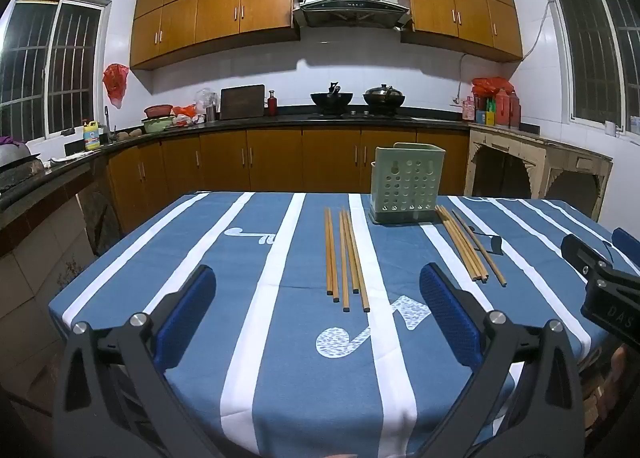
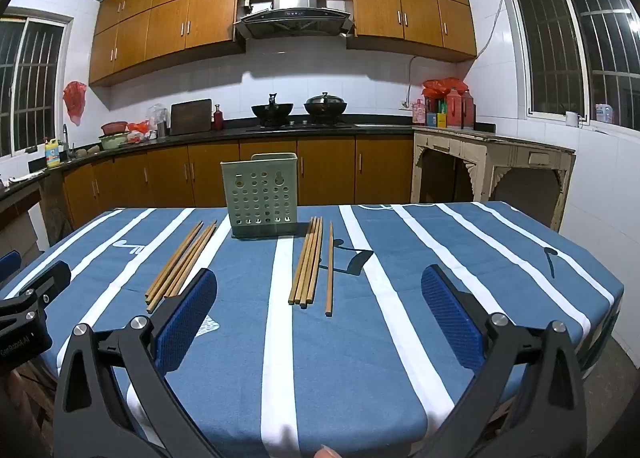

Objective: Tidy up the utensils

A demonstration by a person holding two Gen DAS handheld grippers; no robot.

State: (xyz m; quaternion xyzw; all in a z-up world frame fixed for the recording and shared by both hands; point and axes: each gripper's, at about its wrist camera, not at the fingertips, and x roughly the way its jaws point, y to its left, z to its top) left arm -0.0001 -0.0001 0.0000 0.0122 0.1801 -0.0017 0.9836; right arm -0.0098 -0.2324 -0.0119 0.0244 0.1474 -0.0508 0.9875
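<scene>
Left wrist view: my left gripper (image 1: 316,306) gapes wide and empty; chopsticks (image 1: 346,258) lie loose on the striped tablecloth (image 1: 200,258), left of the green holder (image 1: 406,186).
Right wrist view: my right gripper (image 2: 318,308) spread, nothing held; second bundle (image 2: 310,262) lies right of the holder.
Progress: sorting unstarted, I judge.

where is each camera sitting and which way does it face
Left wrist: on the left gripper, facing across the blue striped tablecloth at the left bundle of wooden chopsticks; its own open blue-padded fingers show, the right gripper at the edge.
Right wrist: on the right gripper, facing the right bundle of wooden chopsticks; its open fingers and a fingertip show.
Shared: the pale green perforated plastic holder, both bundles, the kitchen behind.
</scene>
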